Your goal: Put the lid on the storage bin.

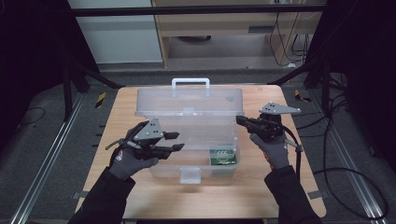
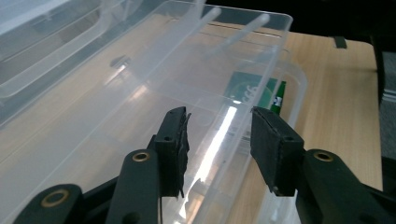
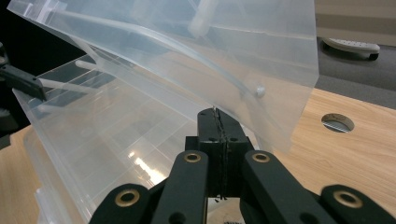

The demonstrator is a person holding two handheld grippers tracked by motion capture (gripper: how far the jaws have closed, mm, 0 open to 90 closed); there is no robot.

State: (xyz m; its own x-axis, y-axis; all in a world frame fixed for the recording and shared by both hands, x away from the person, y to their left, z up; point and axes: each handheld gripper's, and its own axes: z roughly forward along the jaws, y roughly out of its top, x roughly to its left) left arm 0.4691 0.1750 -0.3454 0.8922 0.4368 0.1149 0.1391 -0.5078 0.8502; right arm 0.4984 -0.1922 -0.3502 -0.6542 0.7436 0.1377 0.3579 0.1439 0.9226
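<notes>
One rounded-corner table [image 1: 280, 186] of pale wood-grain laminate carries the scene, its near edge cut off by the person's two dark sleeves. One round hole [image 3: 337, 122] in its top appears in the right gripper view. At the table's centre stands one clear plastic storage box [image 1: 187, 140], rectangular, thin-walled and glossy, with moulded ribs across its floor. Its single lid [image 1: 189, 100] is raised toward the far side and bears one white loop handle [image 1: 190, 84]. One translucent latch tab [image 1: 190, 175] projects from the near wall. Because the plastic is see-through, the wood grain shows through walls and floor, and the inner dividers are hard to trace. One small green card or packet [image 1: 222, 156] with pale lettering lies in the box's near right corner; its print cannot be read. Two hand-held grippers of black metal and rubber-faced pads, each topped by a grey three-cornered plate, flank the box. The left gripper [image 2: 219, 140] sits at the box's left wall with its two jaws spread apart, the rim of that wall passing between the pads without either pad pressing on it. The right gripper [image 3: 218, 123] is at the box's right rear corner, its two jaws pressed flat together with nothing visibly between them. Its tips lie just below the lid's lower edge, and whether they touch it cannot be told. Both hands wear grey knit gloves.
</notes>
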